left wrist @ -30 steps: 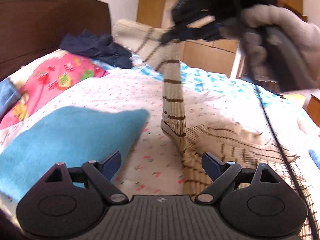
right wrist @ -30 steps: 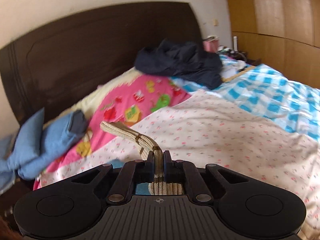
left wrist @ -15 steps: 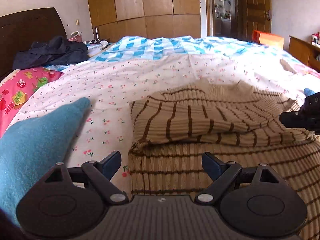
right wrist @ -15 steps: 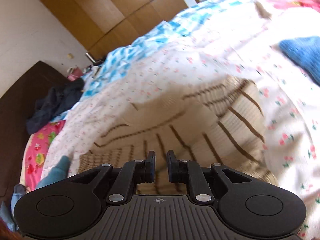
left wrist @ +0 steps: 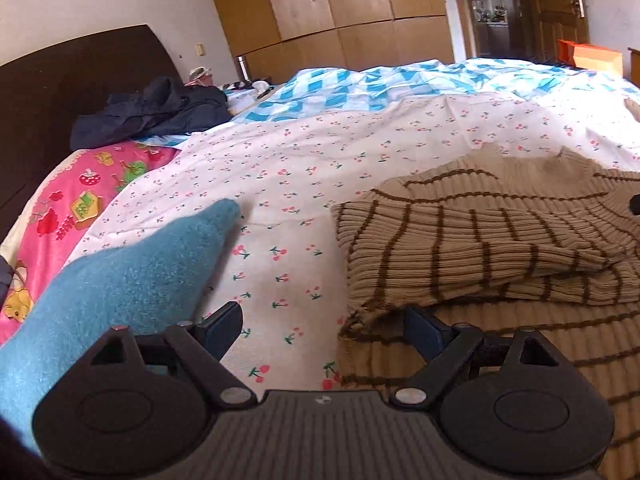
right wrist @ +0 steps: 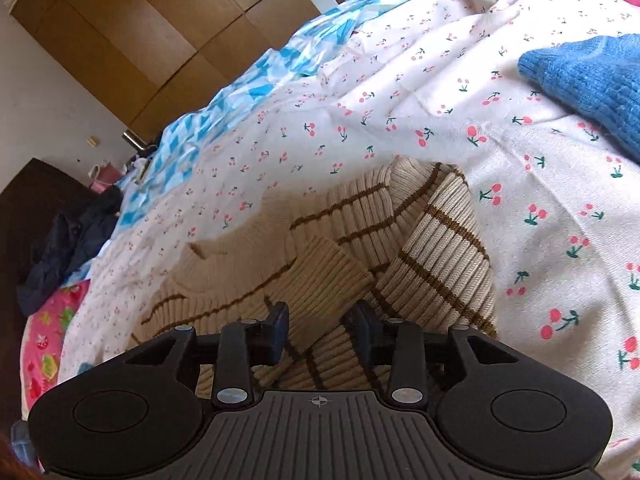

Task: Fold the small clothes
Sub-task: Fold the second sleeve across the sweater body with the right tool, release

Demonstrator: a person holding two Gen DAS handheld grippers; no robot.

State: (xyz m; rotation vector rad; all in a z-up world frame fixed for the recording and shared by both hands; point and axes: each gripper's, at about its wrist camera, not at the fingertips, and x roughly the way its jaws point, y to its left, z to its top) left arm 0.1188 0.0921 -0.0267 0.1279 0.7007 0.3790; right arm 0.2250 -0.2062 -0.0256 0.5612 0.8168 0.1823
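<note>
We see the striped sweater (left wrist: pixel 480 240) lying on the cherry-print cover (left wrist: pixel 320 152) of the bed, with one sleeve folded across its body. In the left view the sleeve's cuff edge lies toward the left side of the sweater, and the sweater's left edge runs down to a spot just beside the right finger of the left gripper (left wrist: pixel 322 326). This gripper stands wide and holds nothing; between its fingers we see bare cover. To its left lies a teal cloth (left wrist: pixel 120 280), whose tip points into the open cover. Between the teal cloth and the sweater there is a free strip of cover, and behind both a broad free area reaches up to the blue check sheet (left wrist: pixel 360 88).

The right gripper (right wrist: pixel 322 330) hangs over the sweater near the folded sleeve. Its jaws have just been opening and now stand about half apart. The cloth lies below and between the fingers (right wrist: pixel 278 328), but the pads do not press on it. In this view the collar edge (right wrist: pixel 248 232) shows to the left, and the sweater's right edge ends on the cover, well apart from a blue knit (right wrist: pixel 592 80) at the right. The cover between them is free.

A dark garment (left wrist: pixel 152 110) lies near the headboard (left wrist: pixel 60 88), next to a pink pillow (left wrist: pixel 80 200), far from both grippers.
</note>
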